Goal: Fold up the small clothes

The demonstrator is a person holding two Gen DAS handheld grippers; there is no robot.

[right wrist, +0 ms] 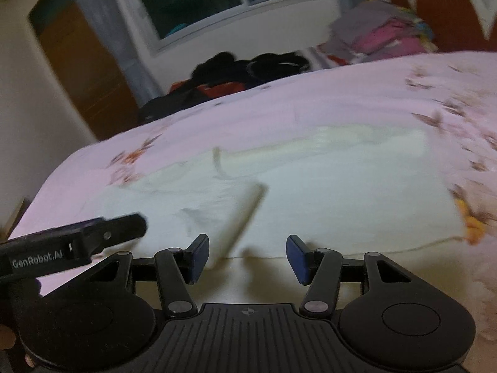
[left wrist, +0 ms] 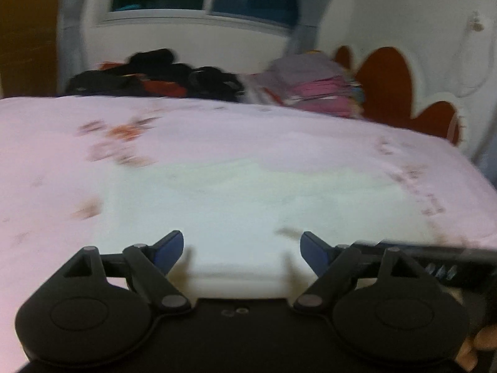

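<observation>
At far left a heap of dark, unfolded clothes (right wrist: 236, 74) waits; our left gripper (left wrist: 241, 250) gapes wide, holding nothing; the pale white, partly folded cloth garment (right wrist: 326, 192) lies flat on the pink floral bedsheet (right wrist: 357, 93) for creasing; our right gripper (right wrist: 247, 258) stands half-open, empty; a stack of folded pink and grey clothes (right wrist: 379, 34) sits aside.

The garment (right wrist: 326, 186) on the bed is white, a little cream at its far edge. The bedsheet (left wrist: 217, 130) is pale pink with small orange-brown flower prints. Both grippers are black with blue pads (right wrist: 295, 258). Behind, one pile of clothes (left wrist: 155, 76) is black with red, another stack (left wrist: 313, 90) is pink and grey.
</observation>
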